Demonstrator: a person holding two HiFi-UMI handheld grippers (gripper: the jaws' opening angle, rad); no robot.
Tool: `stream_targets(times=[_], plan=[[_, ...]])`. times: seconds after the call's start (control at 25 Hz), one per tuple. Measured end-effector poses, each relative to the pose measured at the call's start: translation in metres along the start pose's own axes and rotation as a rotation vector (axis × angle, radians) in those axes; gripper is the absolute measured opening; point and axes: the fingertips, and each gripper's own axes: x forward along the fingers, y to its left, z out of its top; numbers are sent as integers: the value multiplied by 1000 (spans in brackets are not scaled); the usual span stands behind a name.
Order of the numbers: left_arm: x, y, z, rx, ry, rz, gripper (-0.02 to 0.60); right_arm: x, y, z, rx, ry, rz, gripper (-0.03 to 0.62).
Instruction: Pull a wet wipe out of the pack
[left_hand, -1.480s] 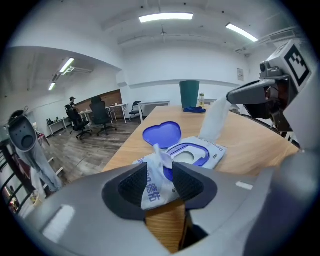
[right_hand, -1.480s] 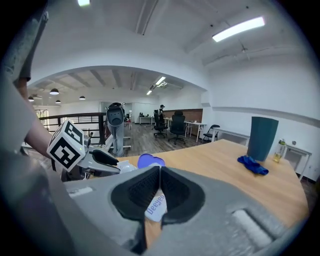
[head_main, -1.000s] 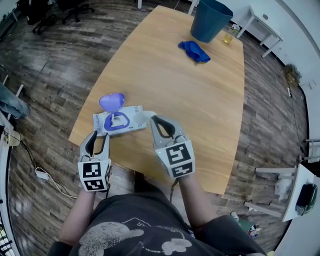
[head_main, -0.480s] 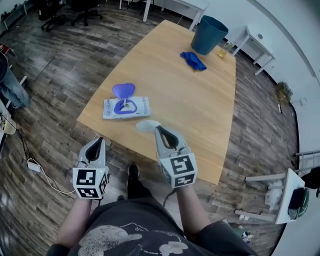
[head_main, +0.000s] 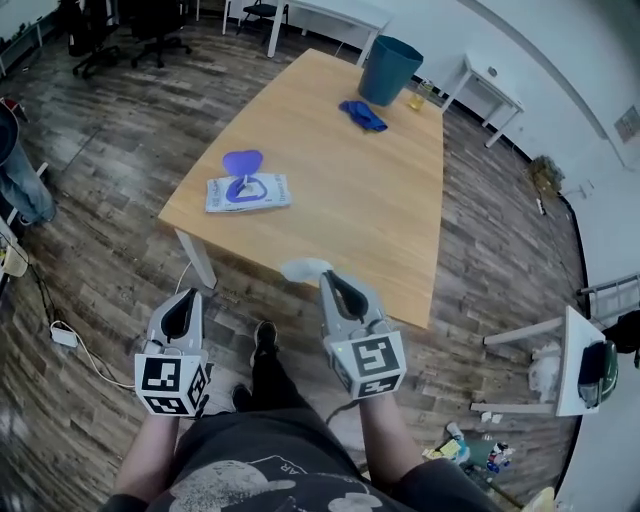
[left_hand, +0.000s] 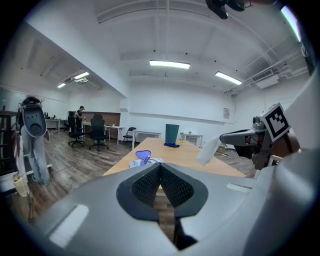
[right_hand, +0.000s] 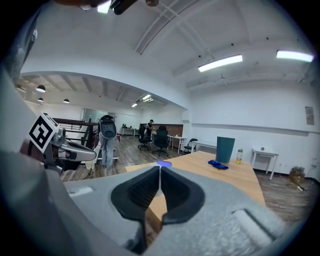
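Open office, dark plank floor, long wooden counter (head_main: 350, 180) running away from the person. A teal bin (head_main: 389, 70) and a blue cloth (head_main: 362, 114) sit at the far end.

Wet wipe pack (head_main: 248, 192): lying flat near the counter's near-left corner, purple lid (head_main: 242, 161) flipped open on its far side. Long axis roughly across the head view.

Right gripper (head_main: 325, 275): jaws pressed together on a white wet wipe (head_main: 305, 269), which sticks out ahead of the tips. The wipe is clear of the pack and well apart from it, so the pull looks done.

Left gripper (head_main: 190, 295): jaws fully closed, nothing between them.

Both grippers are held over the floor, short of the counter's near edge. The pack lies ahead of both, left of the right gripper, and the left gripper is the nearer one. Any return to the pack (closing the lid, steadying it) is best taken by the left.
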Motion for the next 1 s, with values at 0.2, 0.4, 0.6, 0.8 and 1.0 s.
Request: stream_targets(times=[0.2, 0.4, 0.6, 0.8, 1.0], plan=[[-19, -17, 3, 30, -19, -39, 18, -42, -1, -3, 25, -8, -61, 3], [-25, -32, 11, 38, -42, -59, 18, -59, -7, -5, 38, -8, -75, 2], [-29, -40, 19, 35, -57, -31, 18, -60, -11, -1, 43, -17, -32, 2], [-37, -49, 20, 24, -63, 7, 18, -66, -14, -3, 33, -13, 16, 2], [-46, -66, 13, 4, -54, 26, 18, -81, -19, -10, 53, -12, 34, 1]])
